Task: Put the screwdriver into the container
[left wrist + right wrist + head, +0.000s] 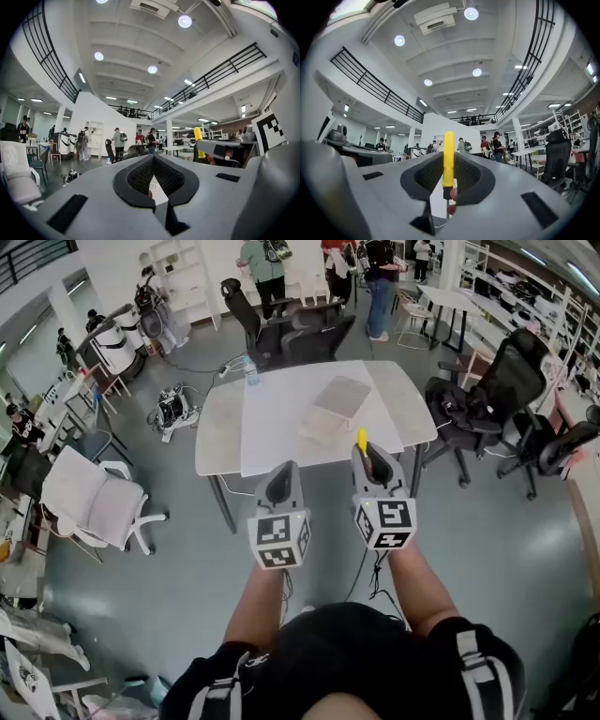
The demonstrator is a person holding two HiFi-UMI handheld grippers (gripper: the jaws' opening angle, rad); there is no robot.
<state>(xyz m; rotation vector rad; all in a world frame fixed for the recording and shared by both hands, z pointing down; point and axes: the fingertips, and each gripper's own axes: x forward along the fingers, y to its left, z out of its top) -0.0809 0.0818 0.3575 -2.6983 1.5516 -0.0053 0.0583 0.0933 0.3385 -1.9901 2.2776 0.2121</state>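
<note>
A screwdriver with a yellow handle (362, 440) stands upright in my right gripper (375, 463), handle up. In the right gripper view the yellow handle (448, 159) sits between the black pads, and the thin shaft runs down out of sight. My right gripper (447, 180) is shut on it. Beside it, my left gripper (278, 486) is held level, its pads (140, 178) close together with nothing between them. The yellow handle (198, 140) also shows to the right in the left gripper view. Ahead on the white table (272, 427) lies a pale flat container (339, 397), beyond both grippers.
A small water bottle (251, 371) stands at the table's far left corner. Black office chairs stand behind the table (309, 329) and to its right (502, 381). A white chair (94, 493) is on the left. Several people stand far off.
</note>
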